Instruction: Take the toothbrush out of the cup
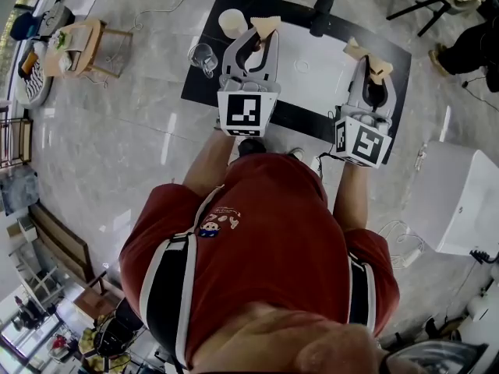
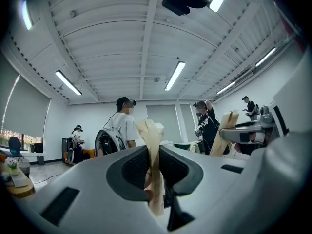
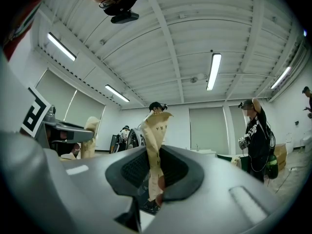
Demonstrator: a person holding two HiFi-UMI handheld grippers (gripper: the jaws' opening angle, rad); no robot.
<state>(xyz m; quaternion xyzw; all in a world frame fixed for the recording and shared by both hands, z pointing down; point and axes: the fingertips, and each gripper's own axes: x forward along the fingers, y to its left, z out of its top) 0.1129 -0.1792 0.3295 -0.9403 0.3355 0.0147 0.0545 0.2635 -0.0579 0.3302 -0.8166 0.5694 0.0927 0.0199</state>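
A cream cup (image 1: 232, 22) stands at the far left corner of the table, on the black mat (image 1: 204, 75). A clear glass (image 1: 204, 57) stands nearer me on the mat's left side. I cannot make out a toothbrush in either. My left gripper (image 1: 265, 26) is held level over the white tabletop (image 1: 312, 68), just right of the cup and apart from it. Its tan-taped fingertips (image 2: 152, 130) meet with nothing between them. My right gripper (image 1: 379, 70) hovers near the table's right end, its taped fingertips (image 3: 157, 126) also together and empty.
A black object (image 1: 322, 10) lies at the table's far edge. A wooden stool (image 1: 82, 45) with items stands to the left and a white cabinet (image 1: 460, 201) to the right. Several people (image 2: 124, 126) stand across the room.
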